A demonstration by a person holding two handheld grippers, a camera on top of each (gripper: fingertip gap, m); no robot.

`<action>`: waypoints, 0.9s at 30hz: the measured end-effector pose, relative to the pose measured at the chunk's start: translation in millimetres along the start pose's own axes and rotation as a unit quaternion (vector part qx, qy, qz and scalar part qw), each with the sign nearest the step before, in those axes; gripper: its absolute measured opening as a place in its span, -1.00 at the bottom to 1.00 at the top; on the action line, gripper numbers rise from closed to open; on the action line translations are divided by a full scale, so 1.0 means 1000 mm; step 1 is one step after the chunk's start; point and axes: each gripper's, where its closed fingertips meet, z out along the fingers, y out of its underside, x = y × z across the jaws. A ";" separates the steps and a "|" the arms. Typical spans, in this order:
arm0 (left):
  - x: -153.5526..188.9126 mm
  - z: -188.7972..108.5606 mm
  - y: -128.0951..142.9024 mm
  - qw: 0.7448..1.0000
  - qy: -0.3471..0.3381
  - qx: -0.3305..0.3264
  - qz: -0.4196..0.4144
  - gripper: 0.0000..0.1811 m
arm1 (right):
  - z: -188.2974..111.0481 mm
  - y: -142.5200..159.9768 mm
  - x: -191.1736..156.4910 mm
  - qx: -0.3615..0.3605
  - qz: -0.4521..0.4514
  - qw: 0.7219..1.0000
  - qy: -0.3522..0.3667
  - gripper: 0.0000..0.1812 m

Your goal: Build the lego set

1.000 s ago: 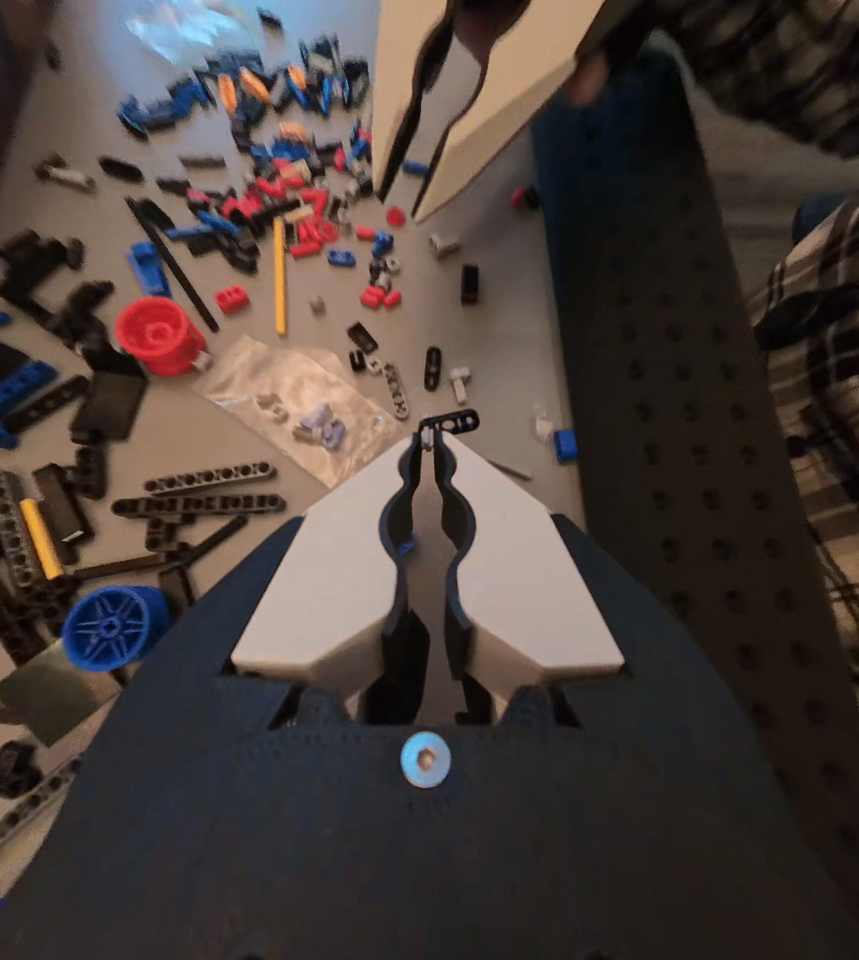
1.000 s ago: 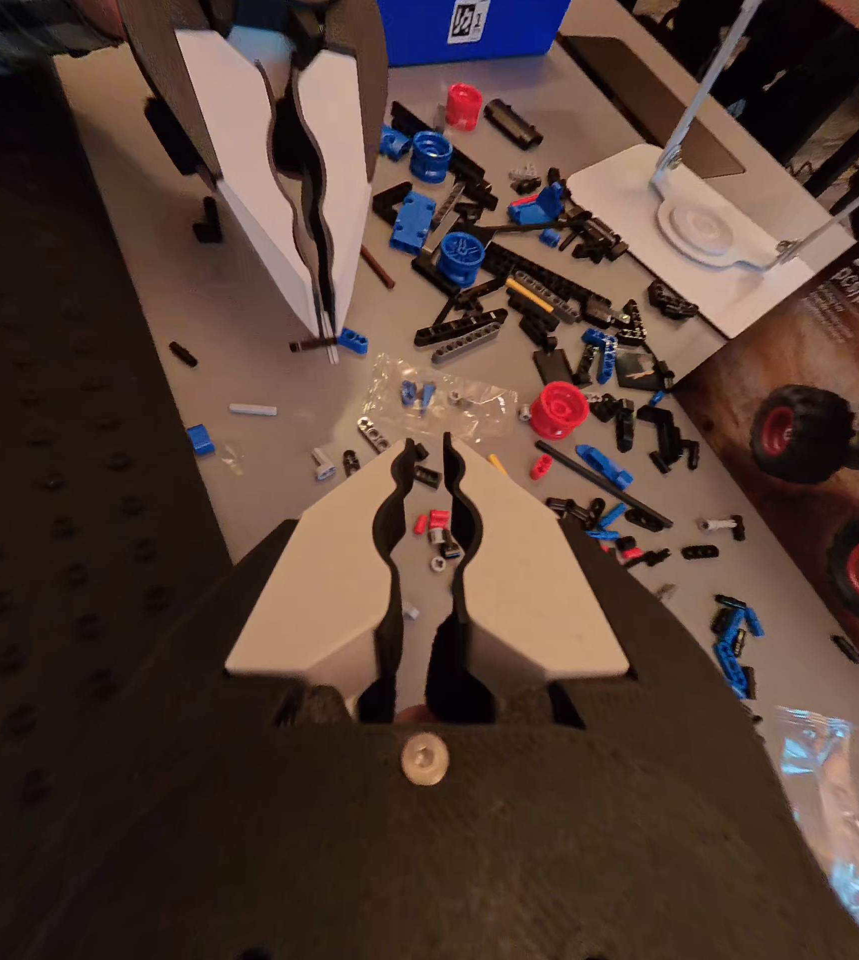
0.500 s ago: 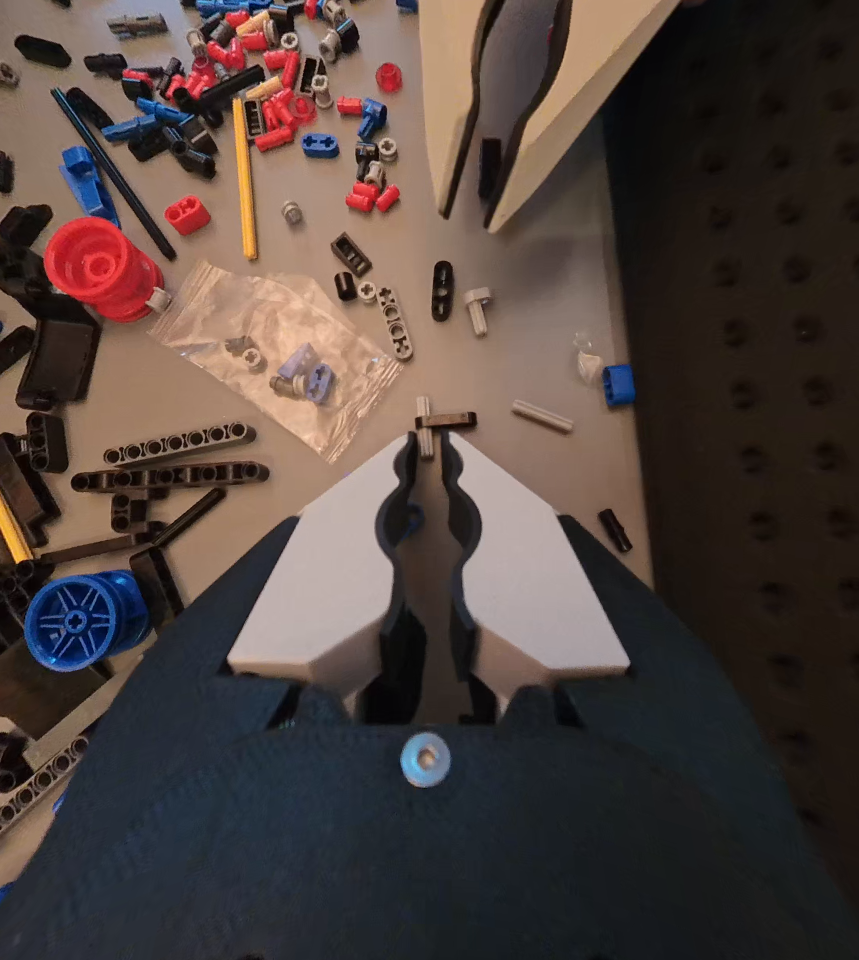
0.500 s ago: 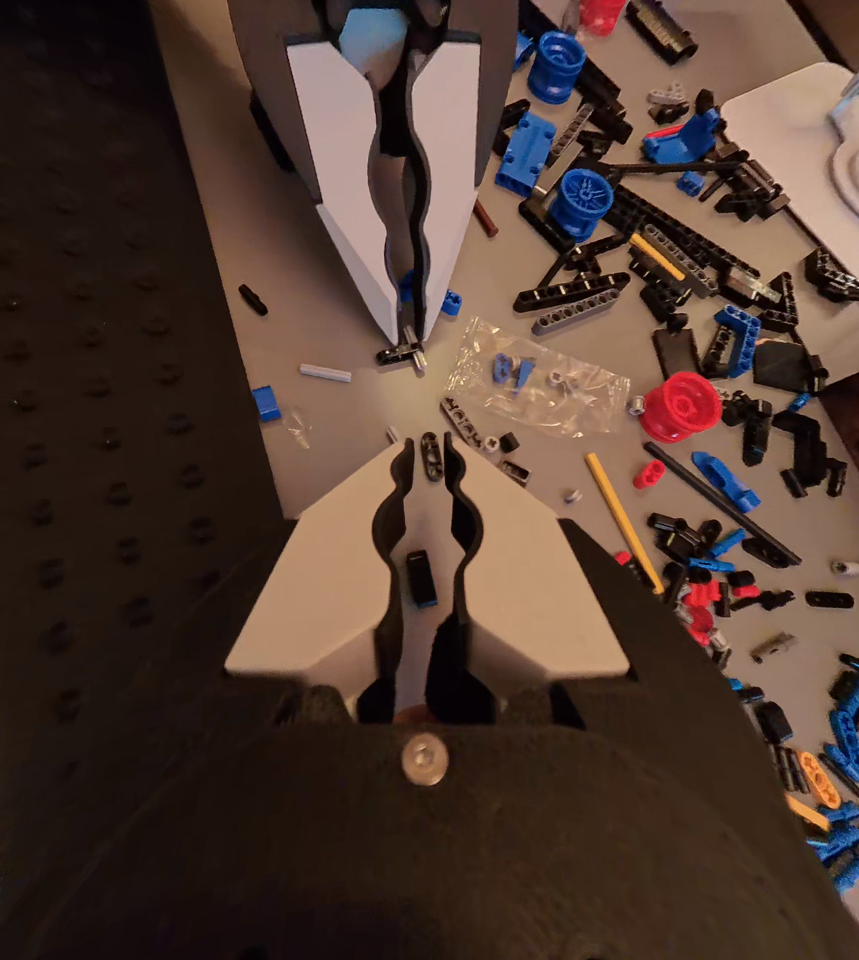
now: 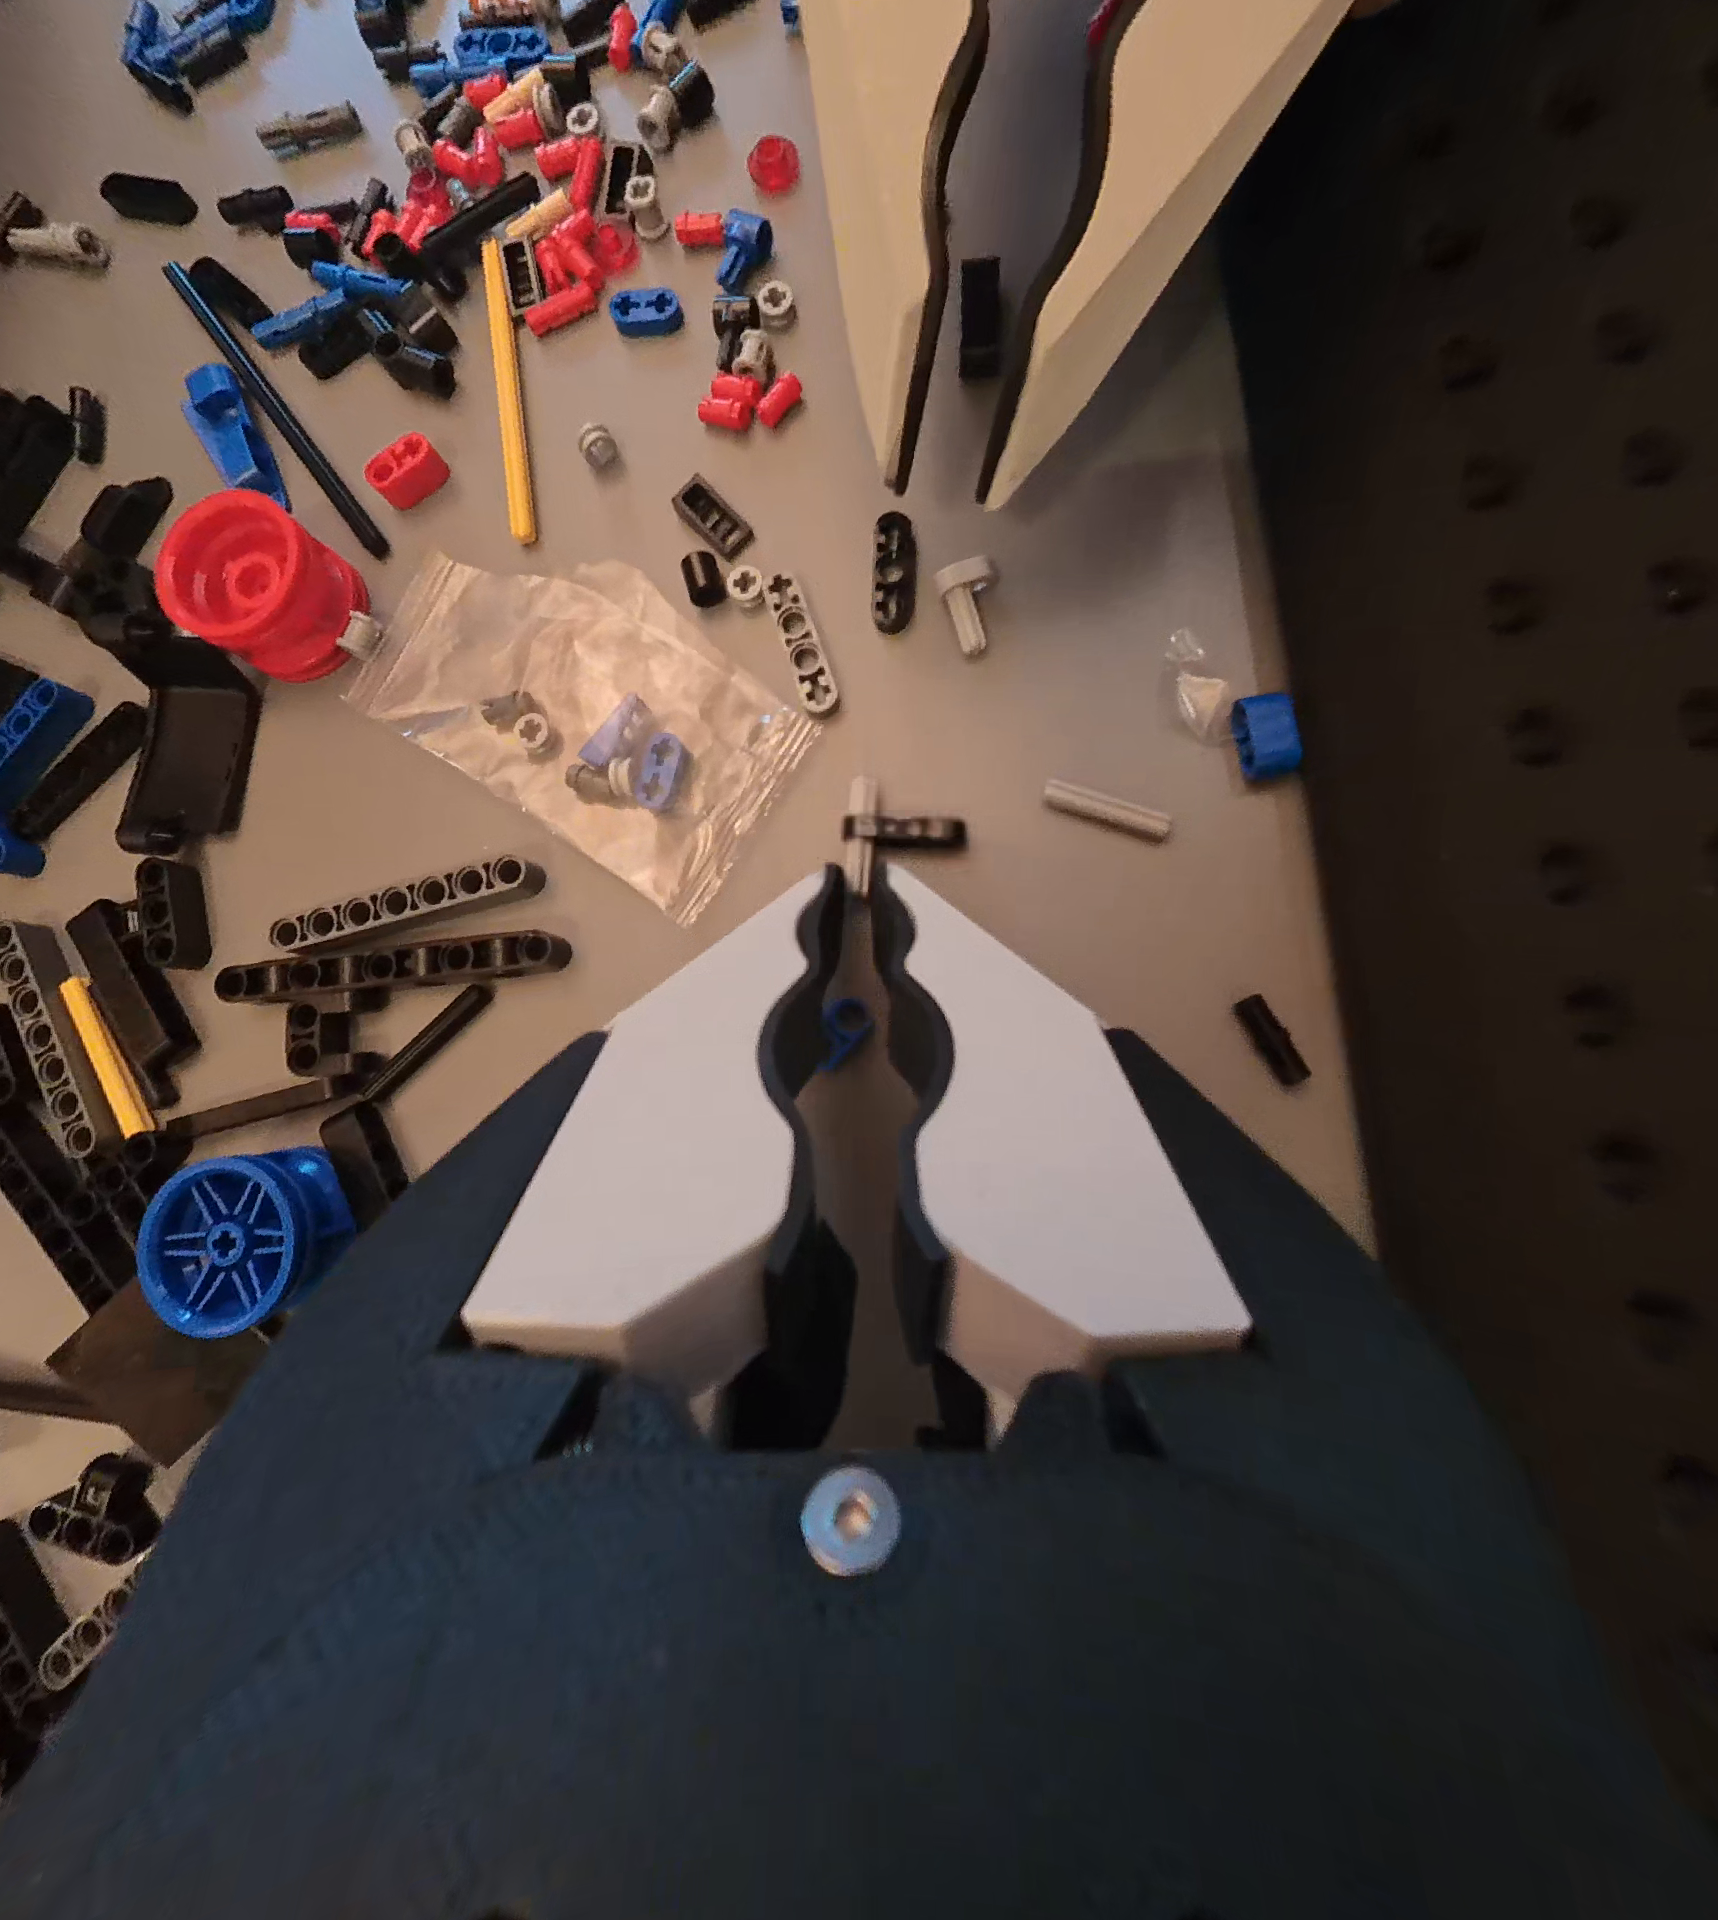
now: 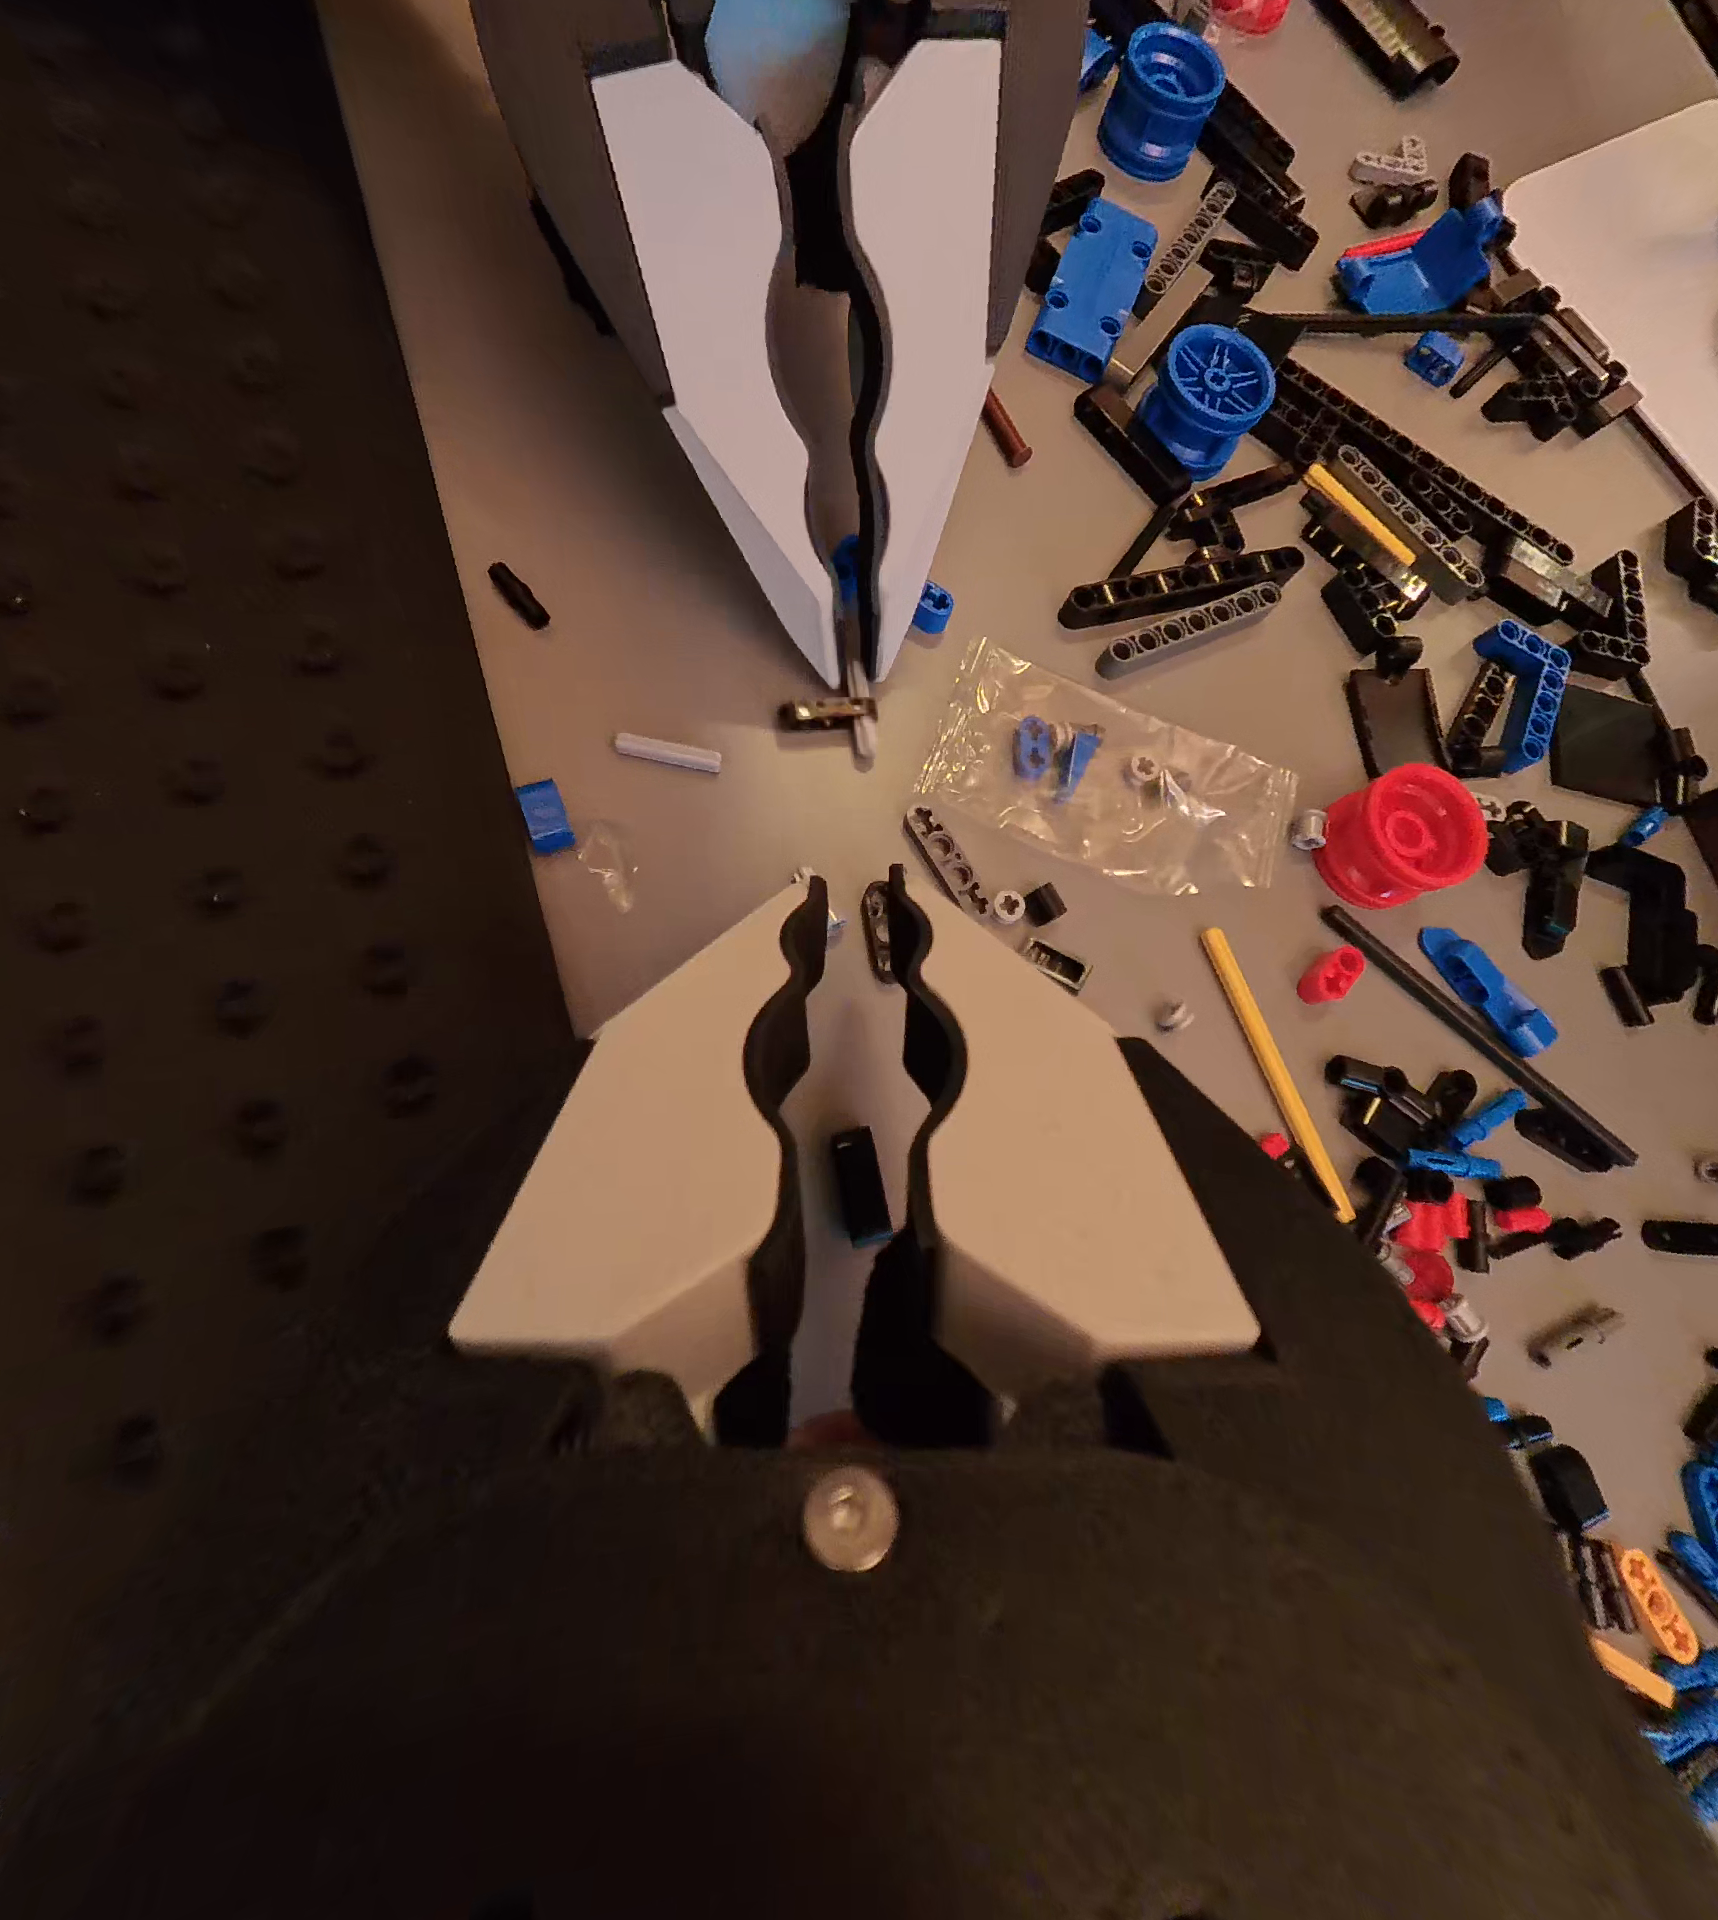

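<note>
Left gripper (image 5: 860, 883) is clamped on a grey axle (image 5: 862, 821) threaded through a small black liftarm (image 5: 905, 829) at frame centre, axle axis pointing up-frame, while right gripper (image 6: 857, 899) is held slightly open just beside a loose black link (image 6: 877, 928).

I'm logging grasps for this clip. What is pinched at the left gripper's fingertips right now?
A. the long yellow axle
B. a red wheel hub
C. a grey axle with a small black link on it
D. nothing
C: the left gripper is shut on the grey axle, with the small black link threaded on it just past the tips.
</note>
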 end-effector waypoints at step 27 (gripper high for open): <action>-0.001 -0.003 -0.003 1.000 -0.004 0.011 -0.003 -0.84 | -0.005 0.005 0.001 -0.006 0.015 1.000 0.007 -0.86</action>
